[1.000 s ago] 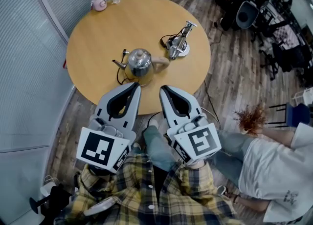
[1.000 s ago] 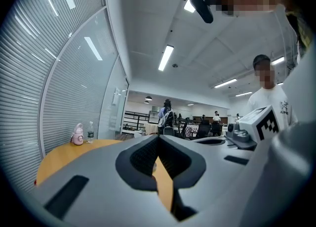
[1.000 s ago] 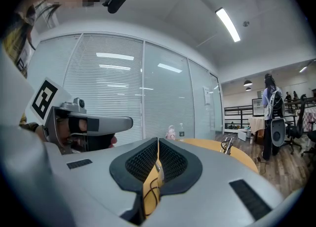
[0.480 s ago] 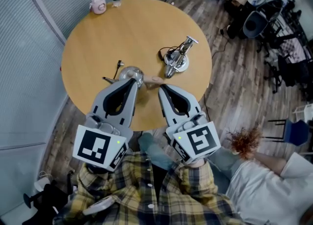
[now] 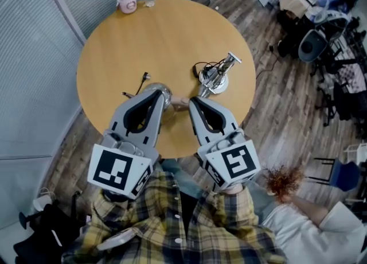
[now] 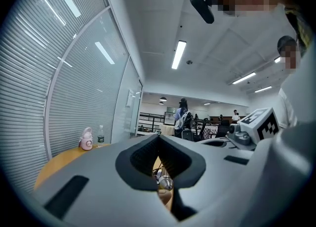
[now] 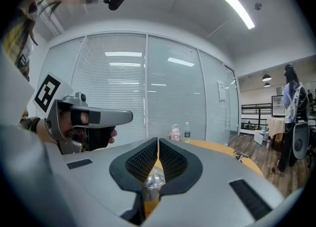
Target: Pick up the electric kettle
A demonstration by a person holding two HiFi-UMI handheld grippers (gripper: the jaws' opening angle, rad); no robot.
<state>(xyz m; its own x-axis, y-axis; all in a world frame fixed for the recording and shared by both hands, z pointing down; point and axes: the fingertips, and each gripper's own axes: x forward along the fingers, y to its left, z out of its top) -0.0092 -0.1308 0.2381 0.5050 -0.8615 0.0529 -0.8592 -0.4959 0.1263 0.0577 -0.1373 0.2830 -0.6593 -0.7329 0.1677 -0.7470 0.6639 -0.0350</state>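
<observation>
Round wooden table (image 5: 114, 45): shiny steel kettle (image 5: 151, 89), tan handle (image 5: 179, 102); left tongs (image 5: 160, 94), right tongs (image 5: 192, 101) closed.

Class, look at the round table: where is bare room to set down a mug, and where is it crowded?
Free: the middle of the table, between the pink bottle and the kettle, and its left side. Crowded: the near edge, around the kettle, its cord and the metal stand.

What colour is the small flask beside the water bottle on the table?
The flask is pink, clearest in the head view.
</observation>
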